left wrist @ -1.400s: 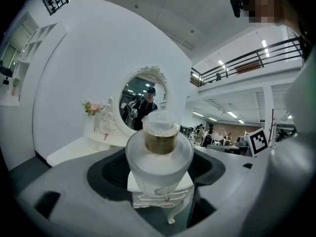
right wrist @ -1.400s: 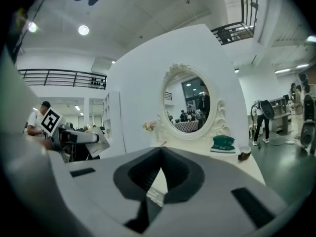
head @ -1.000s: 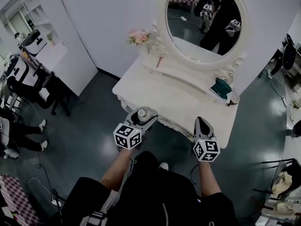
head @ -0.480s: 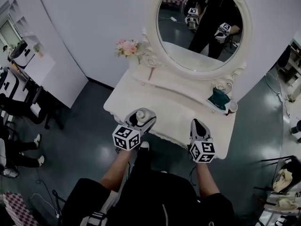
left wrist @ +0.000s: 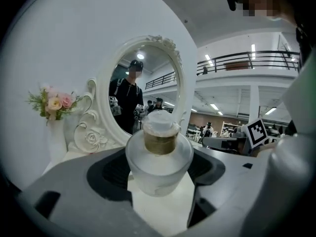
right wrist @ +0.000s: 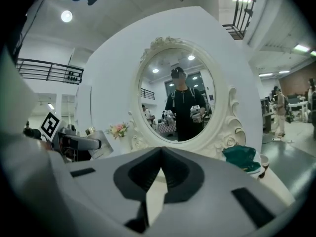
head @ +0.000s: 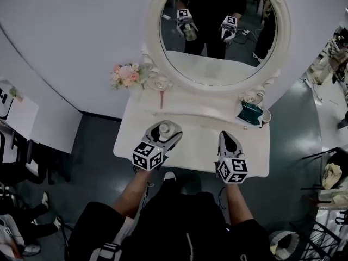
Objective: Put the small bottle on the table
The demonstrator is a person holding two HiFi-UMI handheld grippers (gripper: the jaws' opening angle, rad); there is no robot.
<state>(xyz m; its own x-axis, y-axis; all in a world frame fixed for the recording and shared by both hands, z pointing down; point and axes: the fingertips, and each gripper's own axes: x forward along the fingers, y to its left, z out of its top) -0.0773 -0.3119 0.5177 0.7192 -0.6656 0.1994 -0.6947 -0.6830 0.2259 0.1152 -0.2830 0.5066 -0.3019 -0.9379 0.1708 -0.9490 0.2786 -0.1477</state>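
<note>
The small frosted-glass bottle (left wrist: 159, 157) with a gold neck and white cap sits upright between the jaws of my left gripper (left wrist: 159, 181), which is shut on its round body. In the head view that left gripper (head: 163, 136) holds the bottle (head: 167, 128) above the front left part of the white dressing table (head: 190, 145). My right gripper (head: 227, 140) hovers over the table's front right part. In the right gripper view, the right gripper (right wrist: 160, 154) has its jaw tips together with nothing between them, and the bottle (right wrist: 98, 143) shows at the left.
A large oval mirror (head: 215, 31) in a carved white frame stands at the table's back and reflects the person. A vase of pink flowers (head: 126, 74) is at the back left, a teal object (head: 251, 113) at the back right. Dark floor surrounds the table.
The person has stepped up to the dressing table, so both grippers went from its front edge to over the tabletop. The bottle stays in the left gripper's jaws.
</note>
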